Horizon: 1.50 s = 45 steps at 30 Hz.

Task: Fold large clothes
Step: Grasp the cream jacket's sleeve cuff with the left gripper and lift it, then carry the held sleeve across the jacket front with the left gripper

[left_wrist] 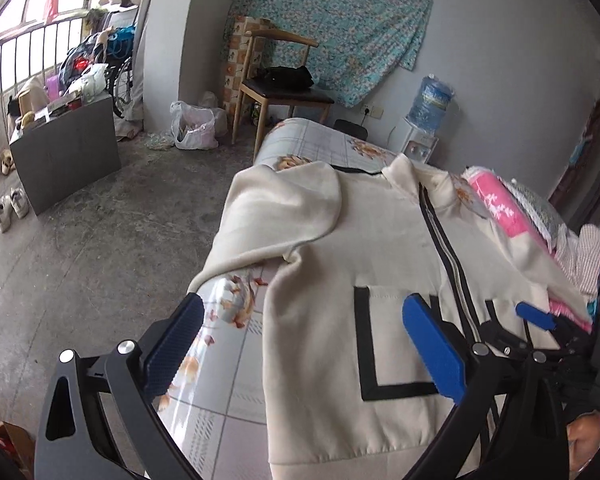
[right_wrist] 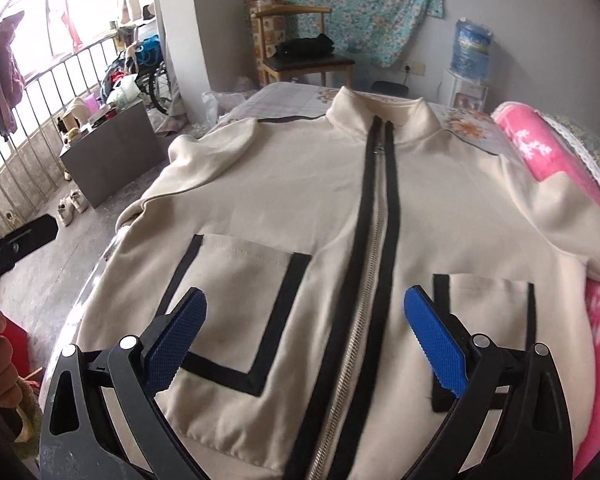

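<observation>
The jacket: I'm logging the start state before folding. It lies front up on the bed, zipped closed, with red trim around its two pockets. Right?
One detail is wrong: the trim around the pockets is black, not red, as the right wrist view shows. The jacket does lie front up on the bed, zipped closed.

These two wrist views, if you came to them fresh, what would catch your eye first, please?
A cream zip-up jacket with black trim lies spread front-up on the bed, filling both views. Both grippers, left and right, hang open above its hem. A pink blanket lies bunched beside its right sleeve.
</observation>
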Each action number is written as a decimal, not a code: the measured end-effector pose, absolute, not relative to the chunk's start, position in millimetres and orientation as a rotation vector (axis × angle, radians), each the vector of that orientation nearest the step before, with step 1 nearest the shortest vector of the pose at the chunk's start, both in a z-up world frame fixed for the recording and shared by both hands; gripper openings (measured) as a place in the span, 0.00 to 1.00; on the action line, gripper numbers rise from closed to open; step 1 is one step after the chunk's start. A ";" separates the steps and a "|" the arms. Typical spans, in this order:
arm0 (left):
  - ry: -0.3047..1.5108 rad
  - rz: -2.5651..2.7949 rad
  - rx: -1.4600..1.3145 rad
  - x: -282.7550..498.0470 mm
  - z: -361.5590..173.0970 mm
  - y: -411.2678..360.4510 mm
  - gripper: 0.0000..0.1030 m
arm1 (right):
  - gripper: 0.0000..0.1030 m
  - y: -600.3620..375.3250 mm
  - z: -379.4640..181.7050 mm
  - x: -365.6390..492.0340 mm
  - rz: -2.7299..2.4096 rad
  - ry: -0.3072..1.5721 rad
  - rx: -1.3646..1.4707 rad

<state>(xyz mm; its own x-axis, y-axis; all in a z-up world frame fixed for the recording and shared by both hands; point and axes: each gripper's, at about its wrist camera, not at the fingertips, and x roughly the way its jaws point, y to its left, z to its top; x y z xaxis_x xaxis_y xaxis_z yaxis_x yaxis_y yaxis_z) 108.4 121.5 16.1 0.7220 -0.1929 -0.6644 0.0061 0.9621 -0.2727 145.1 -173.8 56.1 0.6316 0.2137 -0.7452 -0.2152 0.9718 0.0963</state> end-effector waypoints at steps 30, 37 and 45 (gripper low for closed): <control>1.213 -0.001 -1.890 225.5 -257.5 298.5 0.77 | 0.83 -120.0 3.3 188.0 0.340 0.998 -0.119; 1.148 0.083 -1.774 241.3 -241.4 324.8 0.11 | 0.83 -124.3 16.5 180.6 0.314 0.957 -0.133; 0.804 0.195 -0.871 254.8 -6.6 310.3 0.06 | 0.83 -153.0 55.7 159.0 0.273 0.847 -0.129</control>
<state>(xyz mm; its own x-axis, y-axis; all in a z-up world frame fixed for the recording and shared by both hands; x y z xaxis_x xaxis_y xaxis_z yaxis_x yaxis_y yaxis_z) 254.8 310.3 -6.6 0.6971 -0.1590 -0.6991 -0.4610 0.6474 -0.6069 159.0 -153.0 55.7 0.6299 0.1868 -0.7539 -0.2892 0.9573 -0.0044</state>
